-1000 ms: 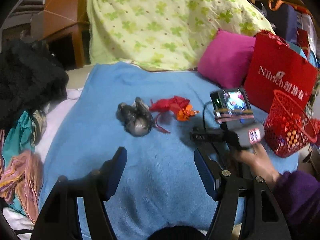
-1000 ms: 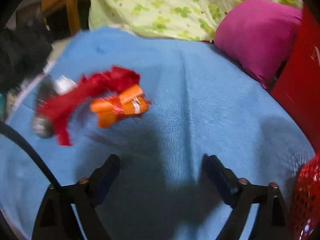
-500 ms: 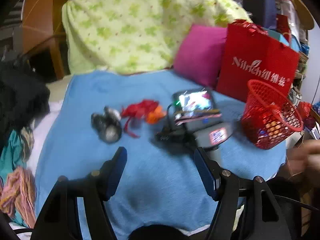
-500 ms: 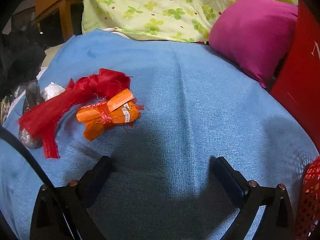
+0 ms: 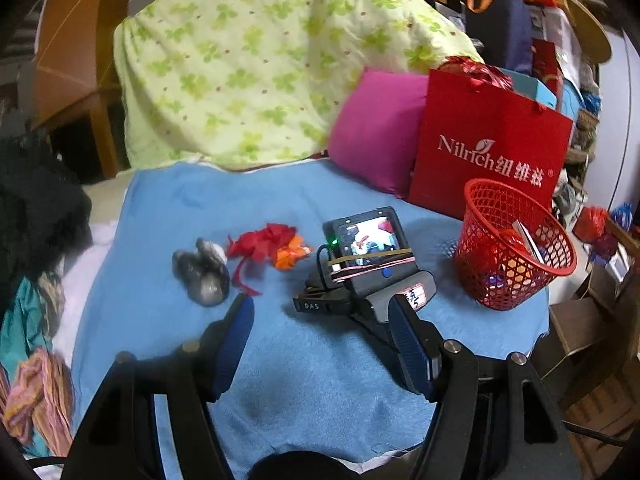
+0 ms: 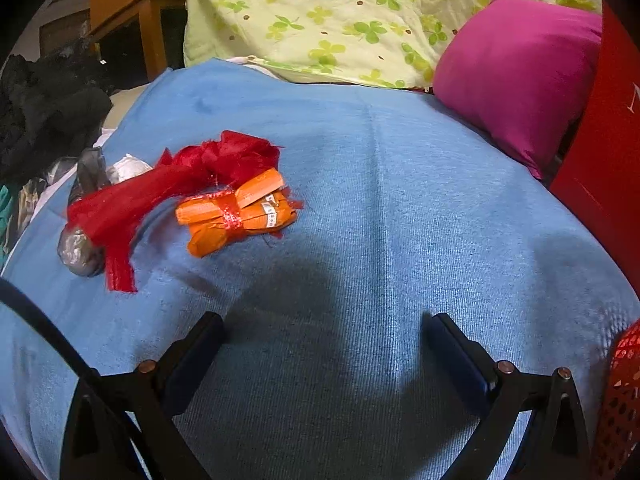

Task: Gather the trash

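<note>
Holding my right gripper (image 6: 322,344) low over the blue blanket (image 6: 400,200), I have its jaws standing wide with nothing between them. My left gripper (image 5: 320,344) is likewise open and empty, over the blanket's near edge. Ahead of the right one, toward the blanket's left side, lies the trash: an orange packet (image 6: 236,212), folded and tied with a shiny red band; a red mesh strip (image 6: 160,196), frayed and limp, touching the packet; and a grey crumpled wad (image 6: 80,248) partly under the strip. The red basket (image 5: 516,248), a lattice of hard plastic, stands at the blanket's right edge, already holding scraps.

I think the mesh is the risk: it drapes over the wad and against the packet, so lifting one piece could drag another along and drop it short of the basket. The blanket is soft and nappy, so jaws pressed low could pinch cloth along with trash. The light basket might tip if bumped.
</note>
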The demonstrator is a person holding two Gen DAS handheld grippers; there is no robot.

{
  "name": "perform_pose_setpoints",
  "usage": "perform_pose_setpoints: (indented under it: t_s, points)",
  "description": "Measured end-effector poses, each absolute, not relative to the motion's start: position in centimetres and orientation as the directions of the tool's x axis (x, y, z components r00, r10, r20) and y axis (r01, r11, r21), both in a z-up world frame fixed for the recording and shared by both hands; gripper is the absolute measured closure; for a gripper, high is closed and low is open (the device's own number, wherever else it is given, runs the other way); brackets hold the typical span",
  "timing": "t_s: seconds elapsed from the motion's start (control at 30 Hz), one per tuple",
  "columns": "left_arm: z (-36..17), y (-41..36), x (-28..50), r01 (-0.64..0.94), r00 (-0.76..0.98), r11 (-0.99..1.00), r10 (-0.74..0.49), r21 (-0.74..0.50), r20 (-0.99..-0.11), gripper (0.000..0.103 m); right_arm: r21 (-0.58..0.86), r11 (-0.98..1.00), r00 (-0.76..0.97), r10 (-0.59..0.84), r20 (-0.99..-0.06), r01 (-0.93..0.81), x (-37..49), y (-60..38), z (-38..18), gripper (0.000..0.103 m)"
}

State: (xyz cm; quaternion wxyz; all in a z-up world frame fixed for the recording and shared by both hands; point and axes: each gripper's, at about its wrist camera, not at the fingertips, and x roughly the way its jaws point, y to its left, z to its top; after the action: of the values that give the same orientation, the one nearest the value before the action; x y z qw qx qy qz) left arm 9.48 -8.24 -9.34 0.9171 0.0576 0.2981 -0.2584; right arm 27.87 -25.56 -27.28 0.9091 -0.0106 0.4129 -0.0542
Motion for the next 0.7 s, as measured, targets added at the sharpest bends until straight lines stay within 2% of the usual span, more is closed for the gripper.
perform_pose_setpoints:
  t_s: [0.2, 0.7]
  points:
    - [-9.5, -7.3, 9.8, 0.488, 0.684, 0.869, -0.437, -0.079, -0.584, 0.033, -0.063, 0.995, 0.654, -0.102, -0.75, 0.083, 27.7, -25.7, -27.3, 0.0]
    - [-8.9, -9.8, 8.5, 0.545, 0.669, 0.837, -0.466, -0.045, -0.579, 0.033, -0.046, 0.999, 0.664, -0.054, -0.746, 0.029, 25.9, -25.2, -27.2, 0.0]
